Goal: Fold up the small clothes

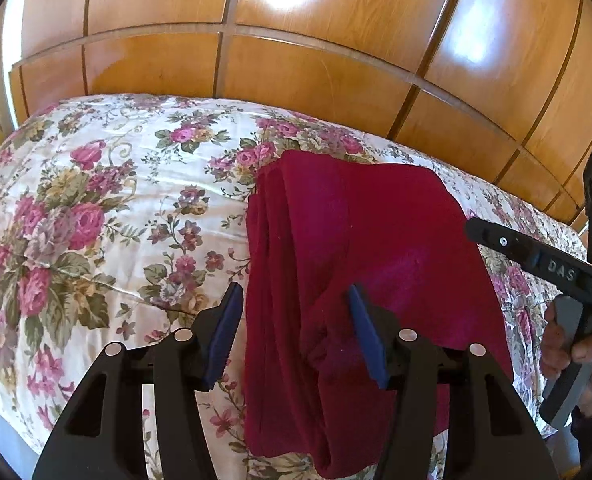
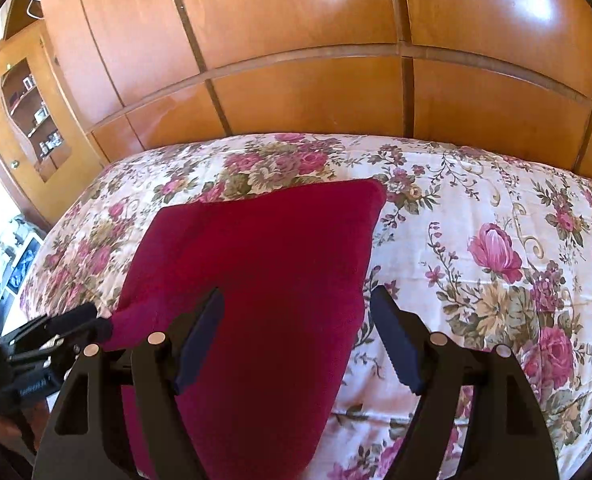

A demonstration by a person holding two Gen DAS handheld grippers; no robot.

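A dark red garment (image 1: 360, 248) lies folded lengthwise on the floral bedspread (image 1: 95, 200), with pleated layers along its left edge. My left gripper (image 1: 296, 332) is open above the garment's near left part, holding nothing. The right gripper (image 1: 536, 256) shows at the right edge of this view, held by a hand. In the right wrist view the garment (image 2: 263, 264) lies on the bedspread (image 2: 496, 240), and my right gripper (image 2: 296, 340) is open over its near right edge, holding nothing. The left gripper (image 2: 75, 324) touches the garment's left edge there.
A glossy wooden wardrobe wall (image 1: 316, 72) rises just behind the bed. A glass-door cabinet (image 2: 31, 120) with shelves stands at the far left. The bed's near edge lies below both grippers.
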